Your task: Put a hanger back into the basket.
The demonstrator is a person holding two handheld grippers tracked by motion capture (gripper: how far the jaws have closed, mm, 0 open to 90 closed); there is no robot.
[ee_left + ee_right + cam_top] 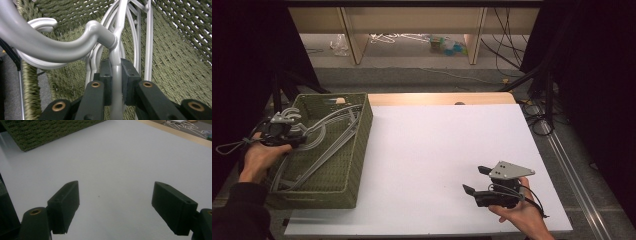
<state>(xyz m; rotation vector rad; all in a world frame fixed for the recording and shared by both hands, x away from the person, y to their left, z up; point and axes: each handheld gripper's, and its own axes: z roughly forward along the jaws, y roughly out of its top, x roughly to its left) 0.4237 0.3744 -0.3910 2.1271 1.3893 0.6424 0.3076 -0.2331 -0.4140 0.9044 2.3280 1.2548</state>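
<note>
- Left tongs clamp a grey hanger over the basket.
- Right tongs, jaws apart, point left above the worktop.

My black two-jaw left gripper has brass-coloured rivets, and between its jaws runs a pale silver-grey plastic clothes hanger. Around it the rectangular olive-green woven basket shows a tight ribbed weave with an openwork band higher up. My black right gripper carries a grey plate over the plain white table sheet, edged in light wood.
</note>
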